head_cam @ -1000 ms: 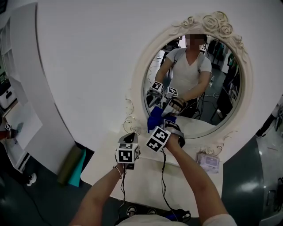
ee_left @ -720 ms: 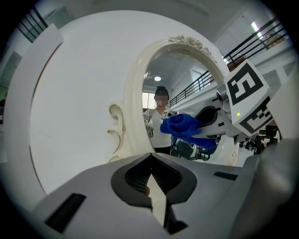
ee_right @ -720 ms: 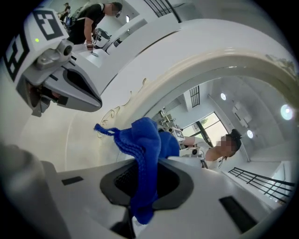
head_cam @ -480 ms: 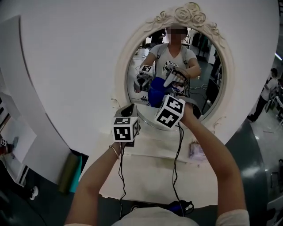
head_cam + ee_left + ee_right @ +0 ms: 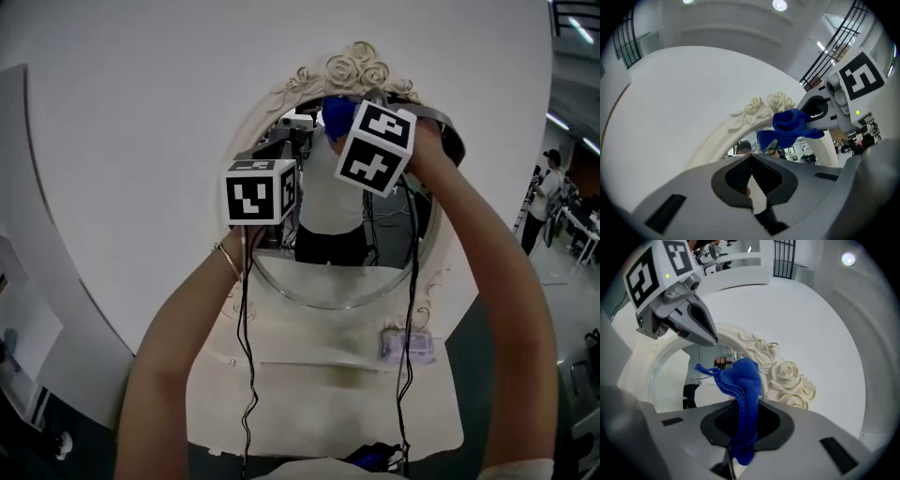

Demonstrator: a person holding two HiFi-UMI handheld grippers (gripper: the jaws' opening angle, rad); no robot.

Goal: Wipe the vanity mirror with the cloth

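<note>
The oval vanity mirror (image 5: 330, 274) has a cream frame with carved roses (image 5: 357, 66) at its top. A blue cloth (image 5: 740, 376) hangs bunched from my right gripper (image 5: 746, 404), which is shut on it. In the head view the cloth (image 5: 337, 113) sits at the top of the glass just under the roses, beside the right gripper's marker cube (image 5: 377, 146). Its reflection lies right against it, seen past my left gripper (image 5: 751, 161). That gripper is shut on nothing and is held up at the mirror's upper left, where its cube (image 5: 261, 190) shows.
A white vanity table (image 5: 309, 394) stands below the mirror with a small packet (image 5: 408, 345) on it. Cables (image 5: 246, 366) hang from both grippers over the tabletop. A curved white wall (image 5: 141, 141) backs the mirror. A person (image 5: 547, 192) stands far off at the right.
Both grippers have risen from the mirror's lower edge to its top. The blue cloth went up the glass with the right gripper and now sits under the roses.
</note>
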